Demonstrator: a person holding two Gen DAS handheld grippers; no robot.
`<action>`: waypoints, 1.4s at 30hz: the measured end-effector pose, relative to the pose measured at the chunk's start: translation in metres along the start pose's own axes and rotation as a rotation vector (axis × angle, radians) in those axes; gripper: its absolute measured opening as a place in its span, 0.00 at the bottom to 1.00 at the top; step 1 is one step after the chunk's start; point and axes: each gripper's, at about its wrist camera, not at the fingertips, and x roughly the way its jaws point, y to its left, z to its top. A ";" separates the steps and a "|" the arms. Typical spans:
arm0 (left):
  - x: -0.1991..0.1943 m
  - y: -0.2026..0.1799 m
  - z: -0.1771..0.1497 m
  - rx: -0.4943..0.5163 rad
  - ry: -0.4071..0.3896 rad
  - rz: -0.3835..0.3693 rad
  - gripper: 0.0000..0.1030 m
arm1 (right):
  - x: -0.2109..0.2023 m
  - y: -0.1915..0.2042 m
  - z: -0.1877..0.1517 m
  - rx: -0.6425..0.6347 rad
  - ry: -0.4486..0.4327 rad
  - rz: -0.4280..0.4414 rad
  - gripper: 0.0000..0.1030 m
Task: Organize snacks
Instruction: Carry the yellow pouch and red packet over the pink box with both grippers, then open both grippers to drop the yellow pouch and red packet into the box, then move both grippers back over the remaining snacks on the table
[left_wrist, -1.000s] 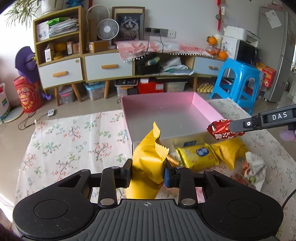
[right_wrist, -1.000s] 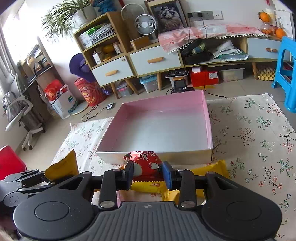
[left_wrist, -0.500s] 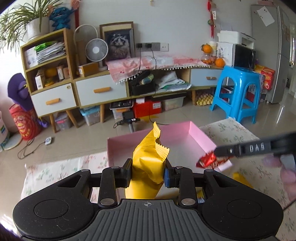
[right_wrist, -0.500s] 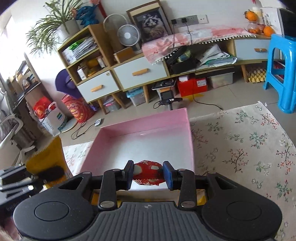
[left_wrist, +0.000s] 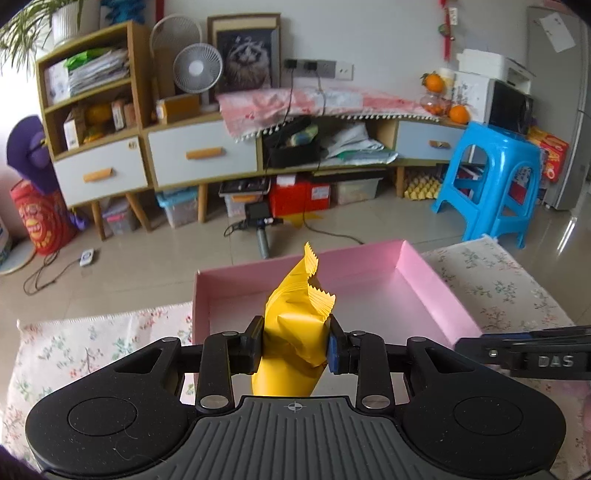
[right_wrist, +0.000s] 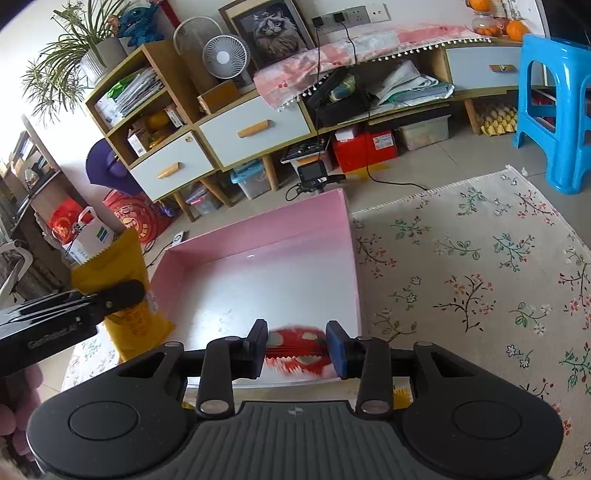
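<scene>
My left gripper (left_wrist: 295, 347) is shut on a yellow snack packet (left_wrist: 291, 332) and holds it upright over the near left part of the pink box (left_wrist: 424, 291). The right wrist view shows that packet (right_wrist: 118, 266) and the left gripper (right_wrist: 136, 291) at the box's left wall. My right gripper (right_wrist: 296, 347) hangs over the near edge of the pink box (right_wrist: 351, 240). Its jaws are opening, and a red snack packet (right_wrist: 295, 352) sits blurred between the pads, slipping downward. The right gripper's tip (left_wrist: 460, 341) also reaches in at the right of the left wrist view.
The box lies on a floral cloth (right_wrist: 480, 277). A corner of another yellow packet (right_wrist: 400, 397) peeks out under my right gripper, in front of the box. Beyond the cloth stand a blue stool (left_wrist: 491, 184) and a low cabinet (left_wrist: 203, 155).
Both grippers moved forward from the snack pile to over the box with their packets. The red packet has sunk slightly and blurred between the right pads. The left grip is unchanged.
</scene>
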 end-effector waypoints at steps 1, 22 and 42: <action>0.004 0.000 -0.002 -0.003 0.006 0.009 0.30 | 0.000 -0.001 0.000 0.002 0.001 -0.004 0.27; -0.028 0.014 -0.028 -0.069 0.030 -0.008 0.86 | -0.023 0.013 0.003 -0.080 -0.057 -0.055 0.86; -0.102 0.053 -0.091 -0.150 0.055 -0.008 0.95 | -0.077 0.060 -0.040 -0.348 -0.155 -0.142 0.91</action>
